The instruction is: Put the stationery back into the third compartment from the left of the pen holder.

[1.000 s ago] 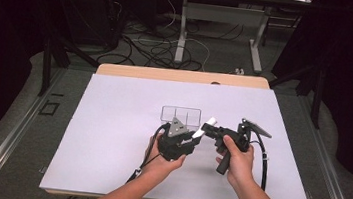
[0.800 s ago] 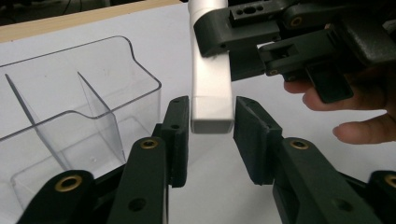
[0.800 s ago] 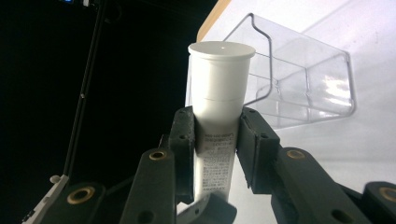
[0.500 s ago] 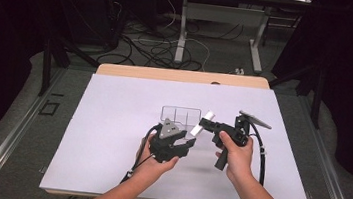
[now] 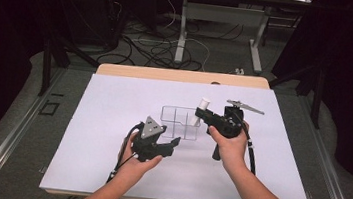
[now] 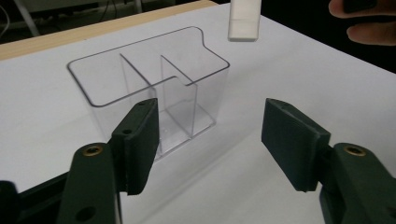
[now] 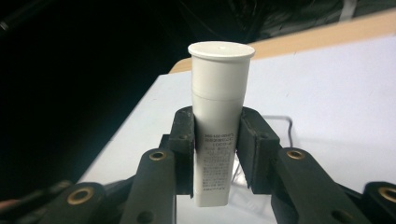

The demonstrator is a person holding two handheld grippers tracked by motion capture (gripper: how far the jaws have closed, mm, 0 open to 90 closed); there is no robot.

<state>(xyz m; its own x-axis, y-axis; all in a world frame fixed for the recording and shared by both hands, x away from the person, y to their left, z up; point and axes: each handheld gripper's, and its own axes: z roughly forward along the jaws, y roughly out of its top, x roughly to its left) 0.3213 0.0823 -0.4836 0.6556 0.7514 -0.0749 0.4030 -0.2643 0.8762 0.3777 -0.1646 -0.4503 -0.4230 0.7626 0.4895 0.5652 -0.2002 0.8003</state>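
1. Two tools sit over the white bench (image 5: 111, 122). Your right tool (image 5: 202, 111) has risen since a second ago and pinches a white tube (image 7: 219, 121) upright, above the near-right end of the clear divided organizer (image 5: 179, 121).
2. Your left tool (image 5: 169, 144) has dropped back toward you; its jaws gape wide, holding nothing, just short of the organizer.

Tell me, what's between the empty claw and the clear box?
Nothing but bare white table. In the left gripper view, the open left claw sits just short of the clear box, not touching.
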